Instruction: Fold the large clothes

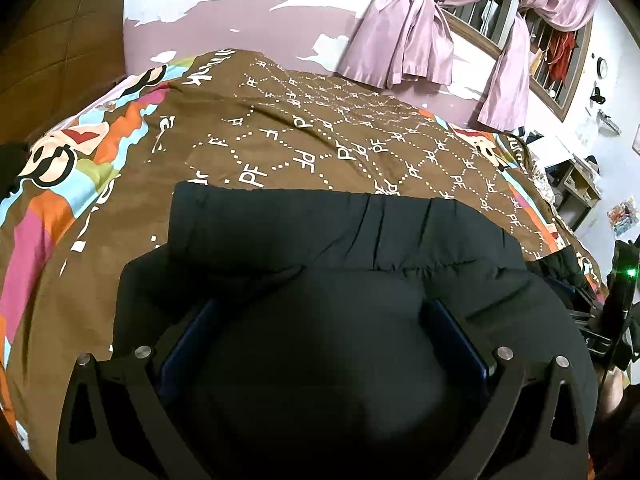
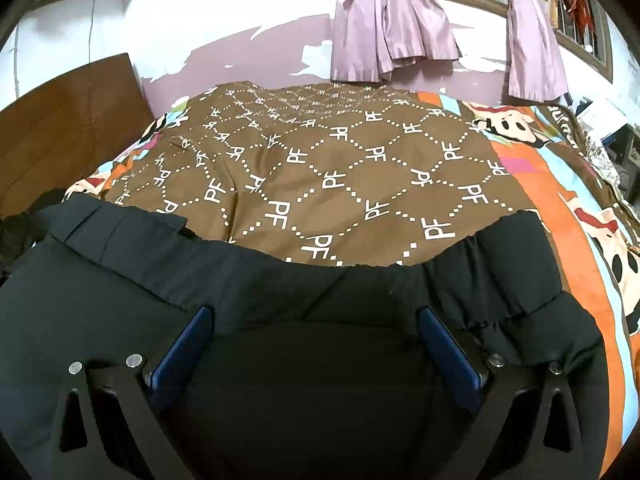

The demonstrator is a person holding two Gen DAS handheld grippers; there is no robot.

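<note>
Since the black jacket [image 1: 340,232] looks puffy, soft and light, grip its far hem; left claw [image 1: 320,320] and right claw [image 2: 312,328] gape wide over it.

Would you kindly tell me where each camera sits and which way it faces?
Left wrist: on the left gripper, looking across the black jacket toward the window; its fingers show.
Right wrist: on the right gripper, facing likewise; its fingers show.
Shared: jacket, brown bedspread, pink curtains.
</note>
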